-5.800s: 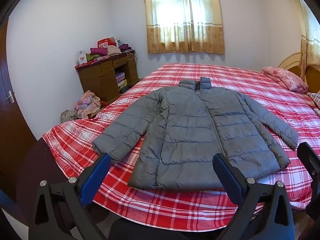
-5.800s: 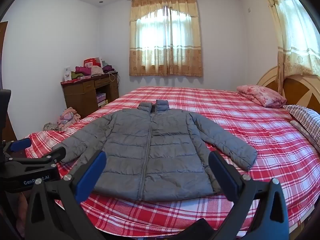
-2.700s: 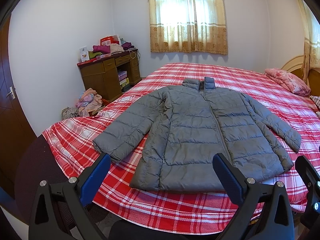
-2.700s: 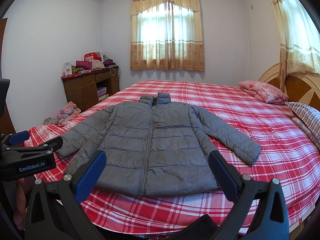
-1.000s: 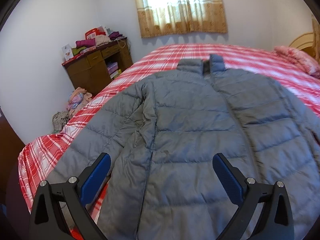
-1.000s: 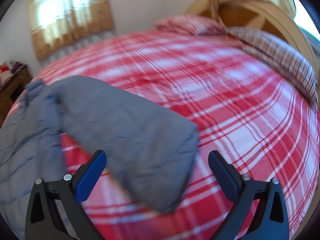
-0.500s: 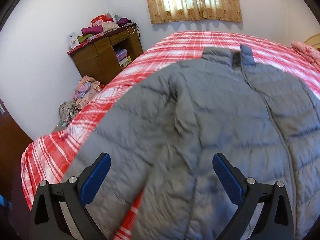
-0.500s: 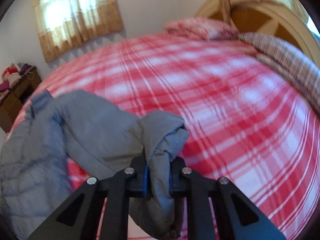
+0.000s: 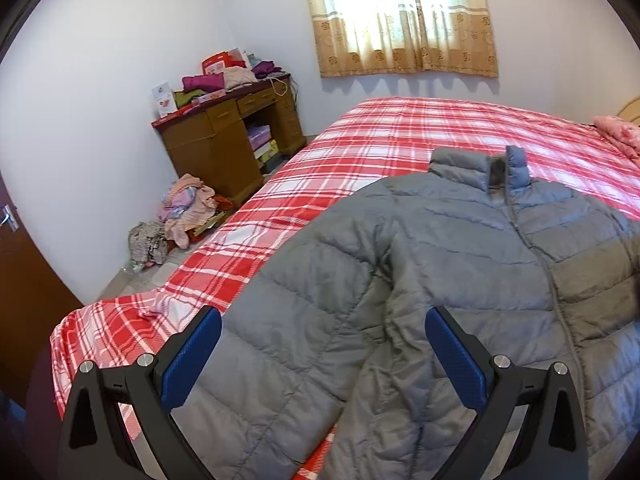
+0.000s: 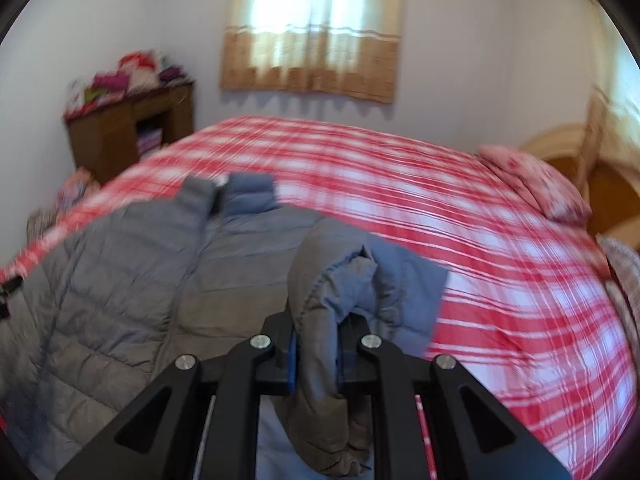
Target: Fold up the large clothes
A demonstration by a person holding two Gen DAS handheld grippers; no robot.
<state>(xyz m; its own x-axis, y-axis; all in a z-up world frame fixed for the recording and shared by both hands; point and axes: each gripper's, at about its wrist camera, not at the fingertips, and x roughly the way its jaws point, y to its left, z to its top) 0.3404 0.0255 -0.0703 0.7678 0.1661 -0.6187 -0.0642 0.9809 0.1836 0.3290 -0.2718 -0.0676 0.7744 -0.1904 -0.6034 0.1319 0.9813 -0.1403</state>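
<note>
A grey quilted puffer jacket (image 9: 440,264) lies face up on the red plaid bed (image 9: 360,152), collar toward the window. My left gripper (image 9: 320,352) is open and empty, hovering over the jacket's left sleeve and side. My right gripper (image 10: 316,356) is shut on the cuff of the jacket's right sleeve (image 10: 332,280), which it holds lifted above the jacket body (image 10: 120,280). The lifted sleeve hides the right edge of the jacket.
A wooden desk (image 9: 228,140) piled with clothes stands by the left wall, with a heap of clothes (image 9: 180,208) on the floor beside it. A pink pillow (image 10: 536,184) and the wooden headboard (image 10: 592,184) are at the right. A dark door (image 9: 16,280) is at the far left.
My right gripper shut on the sleeve cuff and has carried it up and leftward over the jacket. My left gripper has moved in close over the left sleeve, still open.
</note>
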